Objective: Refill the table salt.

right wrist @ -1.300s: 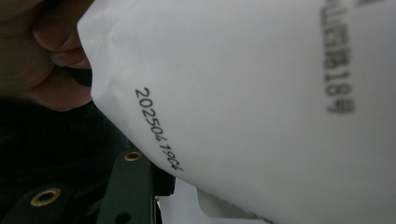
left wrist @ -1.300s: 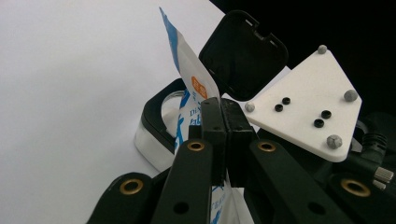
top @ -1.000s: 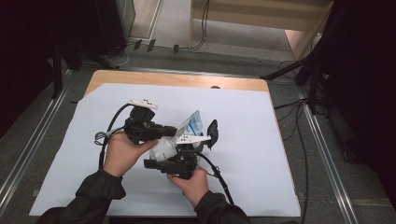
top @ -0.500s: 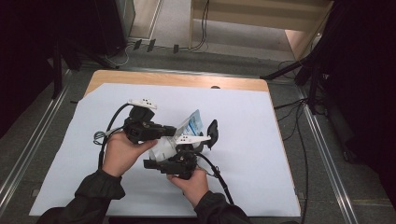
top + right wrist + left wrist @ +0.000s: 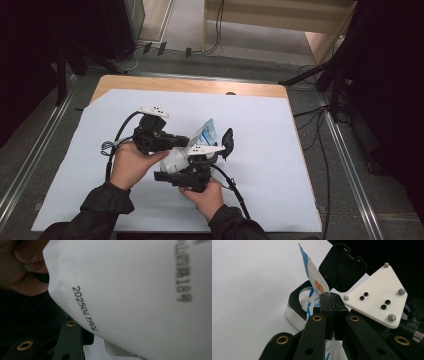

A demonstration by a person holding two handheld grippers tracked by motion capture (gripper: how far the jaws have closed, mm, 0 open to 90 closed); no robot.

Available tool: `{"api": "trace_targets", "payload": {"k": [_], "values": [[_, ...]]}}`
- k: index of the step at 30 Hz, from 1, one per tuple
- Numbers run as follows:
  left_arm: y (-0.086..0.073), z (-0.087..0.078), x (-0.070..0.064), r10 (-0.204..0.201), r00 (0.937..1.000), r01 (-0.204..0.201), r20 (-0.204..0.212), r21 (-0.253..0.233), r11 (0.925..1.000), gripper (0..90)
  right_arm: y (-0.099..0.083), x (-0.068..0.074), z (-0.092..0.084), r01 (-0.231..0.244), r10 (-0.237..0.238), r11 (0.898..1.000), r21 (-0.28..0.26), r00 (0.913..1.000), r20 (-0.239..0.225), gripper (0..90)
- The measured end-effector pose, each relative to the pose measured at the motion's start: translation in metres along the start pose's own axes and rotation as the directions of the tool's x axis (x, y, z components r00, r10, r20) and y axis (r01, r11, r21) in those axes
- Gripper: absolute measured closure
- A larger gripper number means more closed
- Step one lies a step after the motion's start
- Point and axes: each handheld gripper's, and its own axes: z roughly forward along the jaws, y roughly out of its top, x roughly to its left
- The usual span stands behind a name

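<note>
Nothing moved: 1 pouch (image 5: 312,272), 1 black-lidded container (image 5: 295,305).

The white back of the pouch (image 5: 140,297) carries a black stamped code, "2025041 9C4" as near as I can read it, with blurred characters ending in "18" at its edge. Its blue-and-white front (image 5: 313,287) shows the letters "DI" and an unreadable orange badge.

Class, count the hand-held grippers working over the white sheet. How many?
2. The left gripper is pinching the blue-and-white pouch; the right gripper is just below it, nearer the person.
</note>
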Motion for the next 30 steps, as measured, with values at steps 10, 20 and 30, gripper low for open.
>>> {"api": "trace_targets", "payload": {"k": [10,20,30], "values": [[-0.0017,0.0022,0.0018,-0.007,0.9999,0.007,0.014,0.001,1.0000,90.0,0.0002,0.0000,-0.0004,-0.003,0.003,1.000,0.004,1.0000,0.006,57.2],[0.0012,-0.0010,-0.0019,-0.003,1.0000,0.003,0.005,-0.015,0.9999,90.0,0.0012,0.0013,-0.0005,-0.011,0.010,1.000,-0.019,0.9998,-0.016,57.3],[0.0039,-0.0024,-0.0019,0.000,1.0000,0.000,0.001,-0.018,0.9998,90.0,0.0034,0.0019,-0.0008,-0.024,0.023,0.999,-0.032,0.9993,-0.030,57.1]]}}
